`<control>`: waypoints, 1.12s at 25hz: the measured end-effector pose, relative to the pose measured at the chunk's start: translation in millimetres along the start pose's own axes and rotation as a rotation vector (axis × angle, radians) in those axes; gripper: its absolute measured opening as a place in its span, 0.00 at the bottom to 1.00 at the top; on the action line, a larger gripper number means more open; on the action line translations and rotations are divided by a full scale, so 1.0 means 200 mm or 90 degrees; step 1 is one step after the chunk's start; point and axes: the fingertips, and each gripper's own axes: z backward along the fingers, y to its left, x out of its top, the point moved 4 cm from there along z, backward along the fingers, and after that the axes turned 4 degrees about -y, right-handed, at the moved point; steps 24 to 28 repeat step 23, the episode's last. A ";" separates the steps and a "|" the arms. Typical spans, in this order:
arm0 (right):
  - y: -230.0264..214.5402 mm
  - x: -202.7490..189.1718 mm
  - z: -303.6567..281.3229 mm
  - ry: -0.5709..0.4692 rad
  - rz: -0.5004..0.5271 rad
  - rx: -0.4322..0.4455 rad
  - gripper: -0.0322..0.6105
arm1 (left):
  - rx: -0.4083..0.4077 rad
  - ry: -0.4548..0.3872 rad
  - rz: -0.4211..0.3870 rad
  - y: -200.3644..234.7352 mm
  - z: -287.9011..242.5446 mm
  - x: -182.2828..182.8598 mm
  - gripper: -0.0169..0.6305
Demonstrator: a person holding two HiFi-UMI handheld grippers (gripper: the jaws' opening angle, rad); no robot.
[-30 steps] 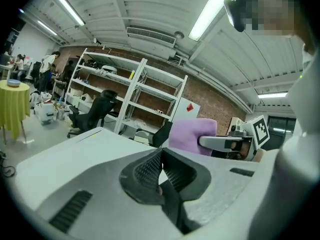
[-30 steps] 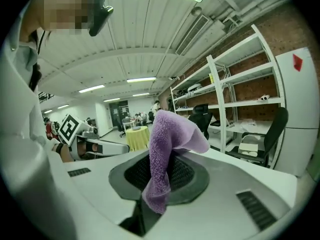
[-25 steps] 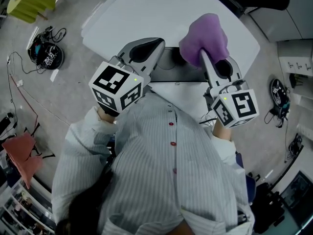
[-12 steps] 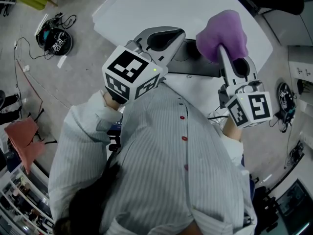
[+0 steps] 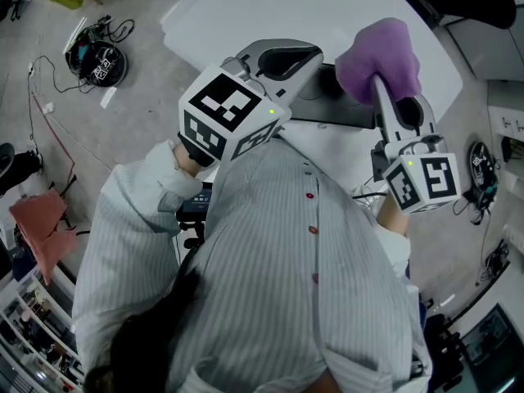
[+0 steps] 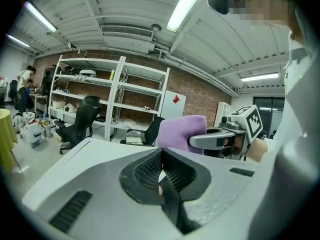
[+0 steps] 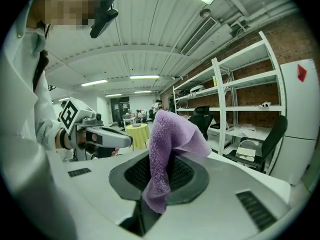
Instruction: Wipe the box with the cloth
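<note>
The right gripper [image 5: 378, 84] has its jaws clamped on a purple cloth [image 5: 375, 46], which bunches up over the tips at about one o'clock in the head view. The left gripper [image 5: 311, 56] sits near twelve o'clock, jaws pressed together with nothing between them. Between the two a dark box [image 5: 340, 109] lies on the white table [image 5: 246, 15], largely covered by the grippers. The cloth hangs by its three o'clock end; whether it touches, I can't tell.
</note>
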 end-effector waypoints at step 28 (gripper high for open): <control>-0.06 -0.03 0.01 0.016 -0.005 -0.003 0.14 | -0.012 0.020 -0.001 -0.02 -0.07 -0.03 0.04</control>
